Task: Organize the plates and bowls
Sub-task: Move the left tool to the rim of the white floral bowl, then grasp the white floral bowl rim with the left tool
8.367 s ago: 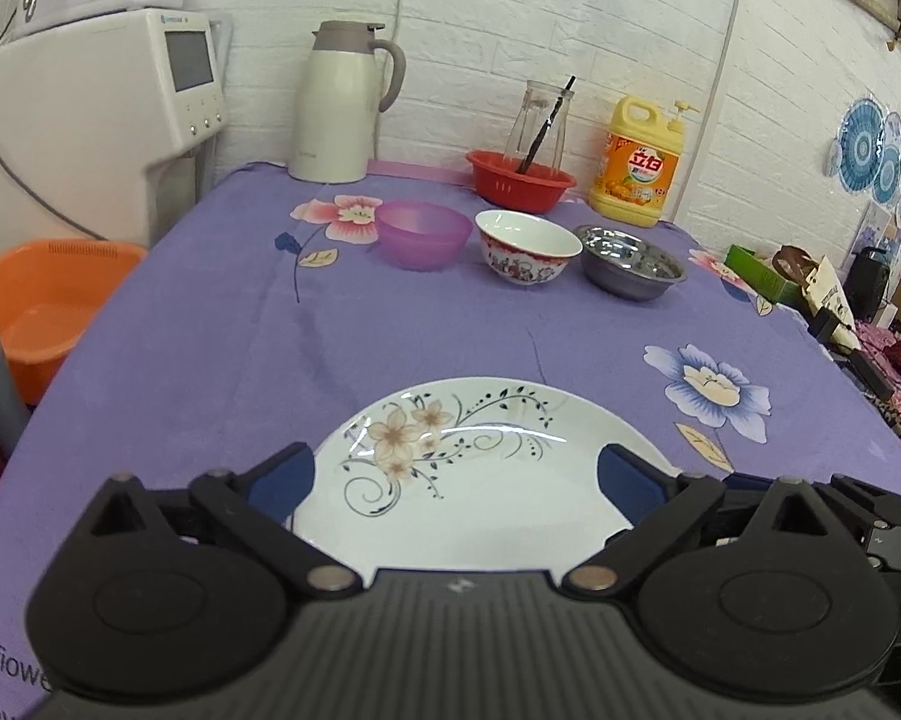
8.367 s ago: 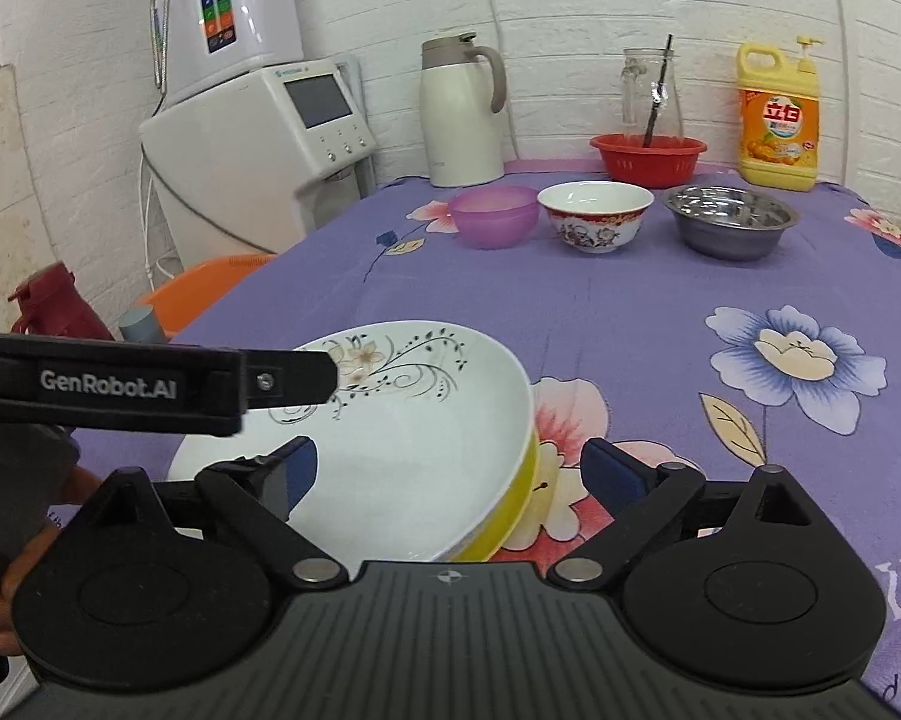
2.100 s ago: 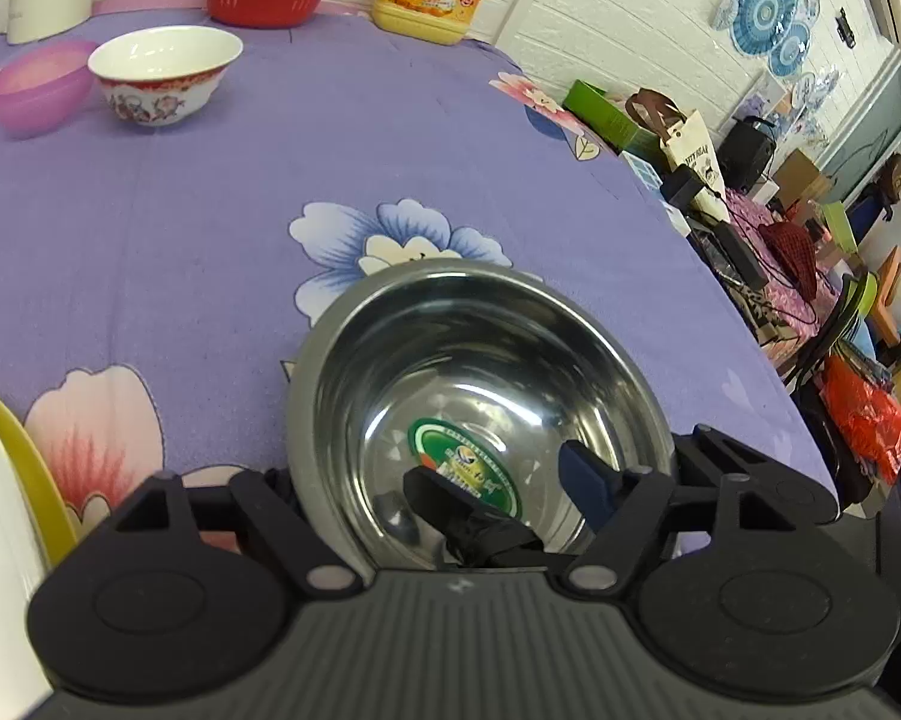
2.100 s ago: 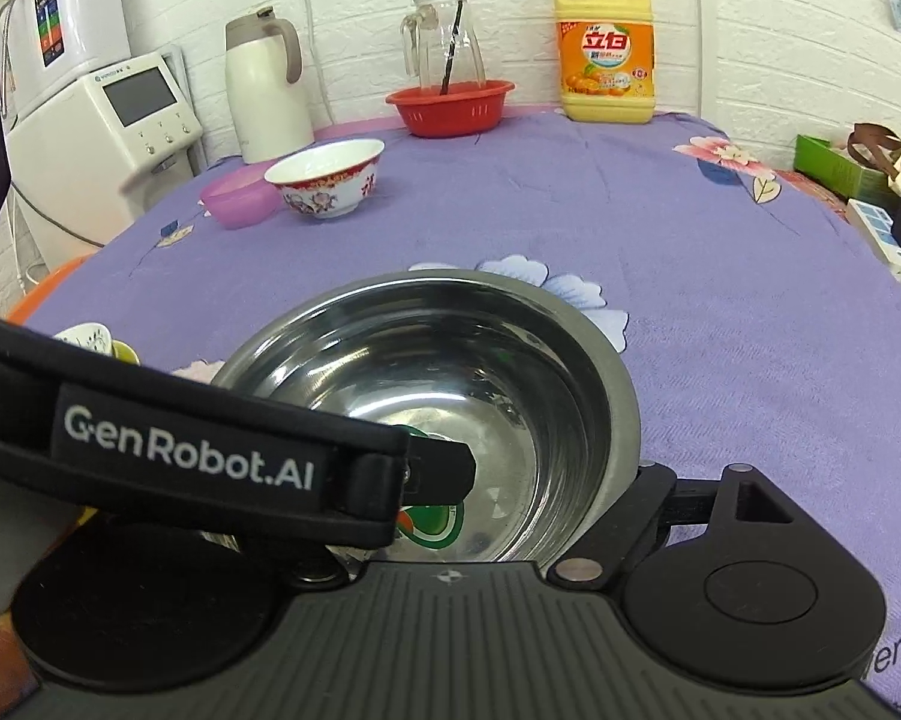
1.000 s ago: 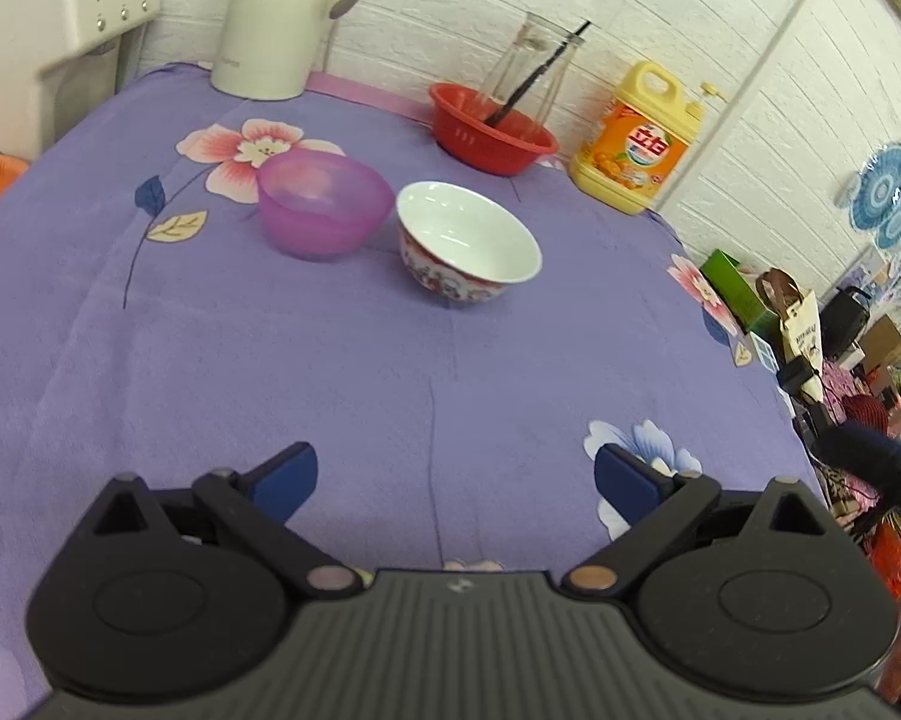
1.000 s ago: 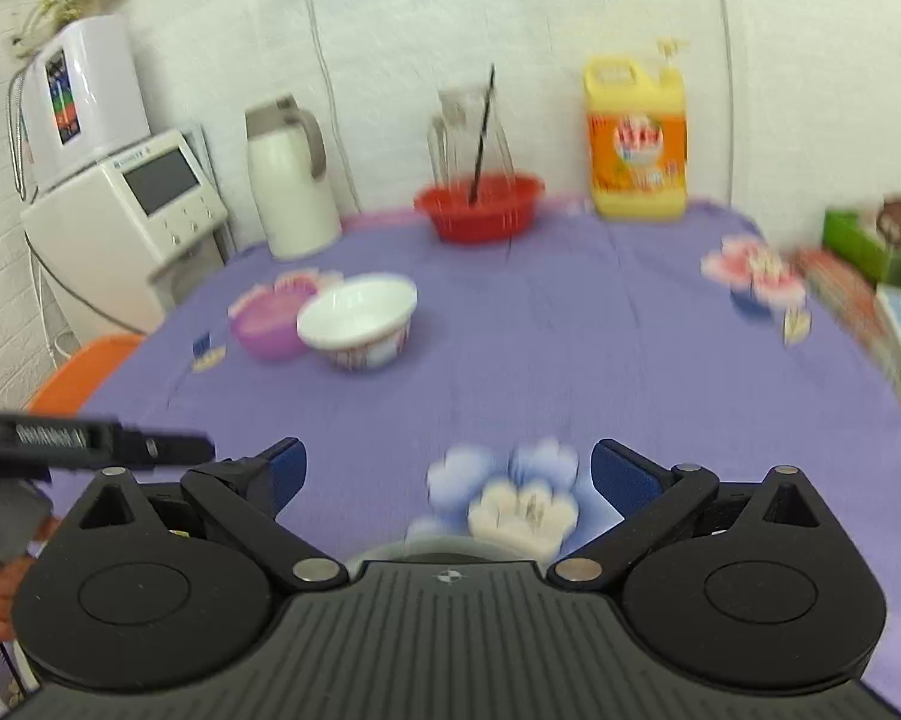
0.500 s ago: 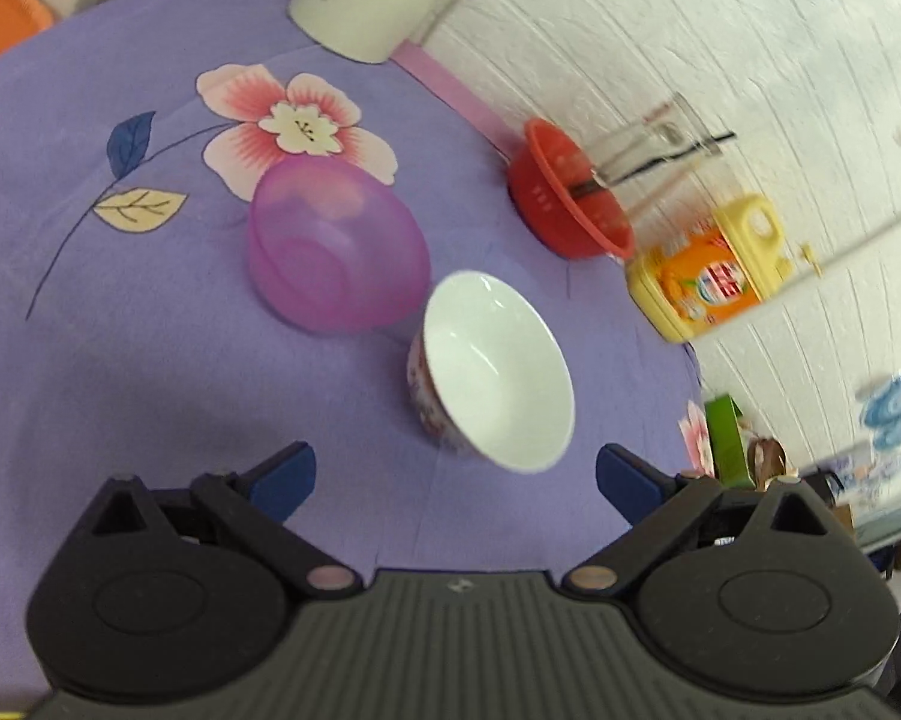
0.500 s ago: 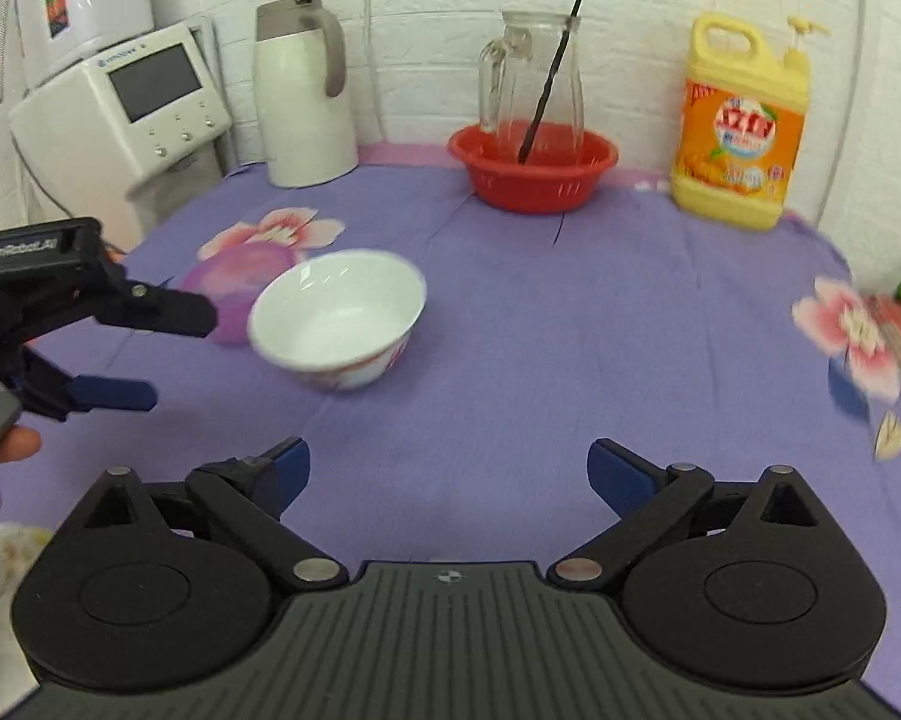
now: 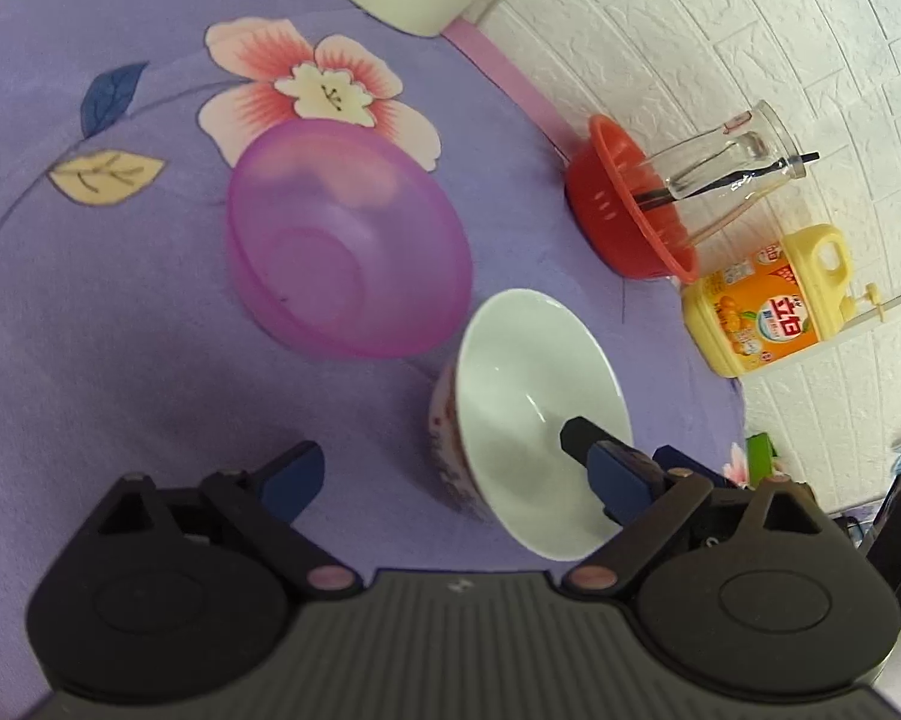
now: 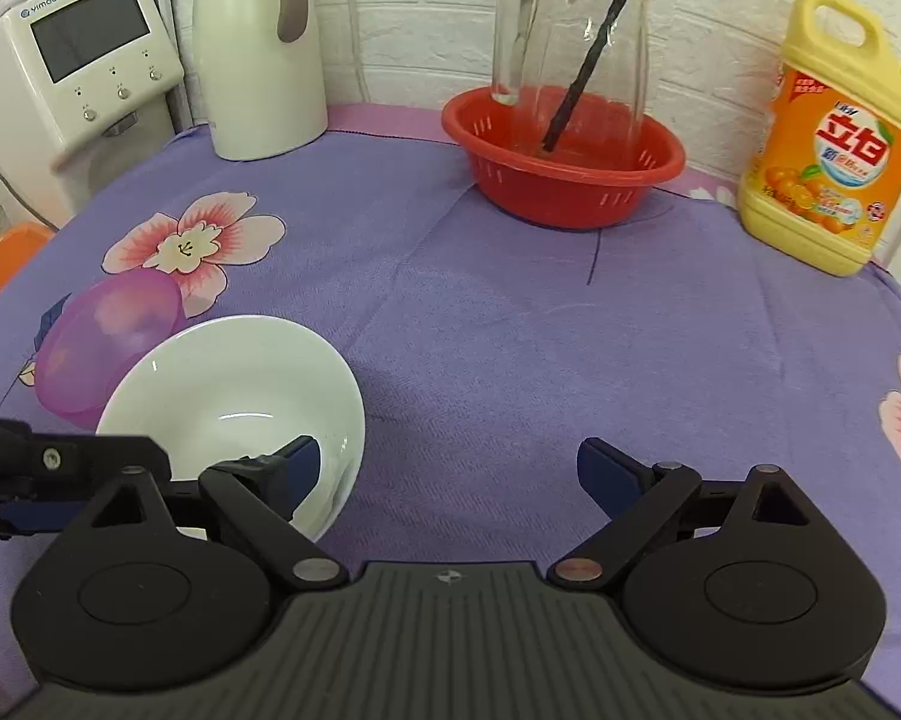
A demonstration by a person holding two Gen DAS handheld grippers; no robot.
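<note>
Both sets of fingers spread wide, nothing held. Left gripper (image 9: pixel 444 468) straddles the near rim of the white bowl (image 9: pixel 537 420): one finger inside, the other outside on the tabletop (image 10: pixel 510 324) side. No squeeze yet. Right gripper (image 10: pixel 447 471) hovers over bare cloth just right of that bowl. Pink bowl (image 9: pixel 345 240) sits just beside the white one, farther and left; touching or not, I can't tell. No plates in view. Judgement: these two bowls remain unsorted; white bowl grasp is the step in hand, pink bowl after.
</note>
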